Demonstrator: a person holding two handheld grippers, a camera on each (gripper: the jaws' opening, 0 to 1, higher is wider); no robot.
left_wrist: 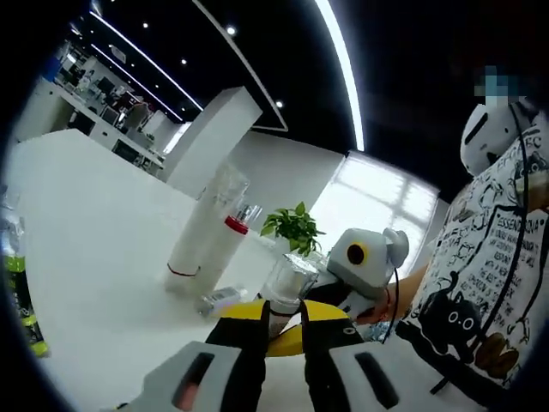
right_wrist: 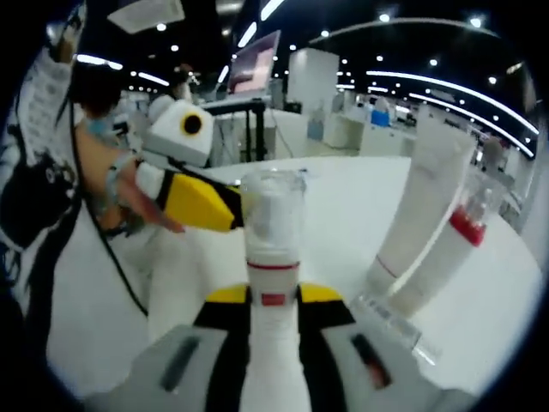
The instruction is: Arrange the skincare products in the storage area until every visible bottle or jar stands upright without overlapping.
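Observation:
My right gripper (right_wrist: pixel 273 300) is shut on a white bottle (right_wrist: pixel 273 343) with a red ring and a clear cap (right_wrist: pixel 273 210), held upright above the white table (right_wrist: pixel 343 206). My left gripper (right_wrist: pixel 236 206) reaches in from the left, its yellow fingertip (right_wrist: pixel 202 202) against the cap's side. In the left gripper view, that clear cap (left_wrist: pixel 287 281) sits between the tips of my left gripper (left_wrist: pixel 287 311), whose jaws stand narrow and pressed on it. The right gripper (left_wrist: pixel 364 257) comes in from the right there.
Two tall white tubes stand together on the table, a plain one (right_wrist: pixel 425 193) (left_wrist: pixel 199 236) and one with a red collar (right_wrist: pixel 446 249) (left_wrist: pixel 227 249). A small clear item (right_wrist: pixel 390 322) (left_wrist: pixel 221 299) lies at their base. A potted plant (left_wrist: pixel 292 225), a green bottle (left_wrist: pixel 19 296) and a person (left_wrist: pixel 489 283) are close by.

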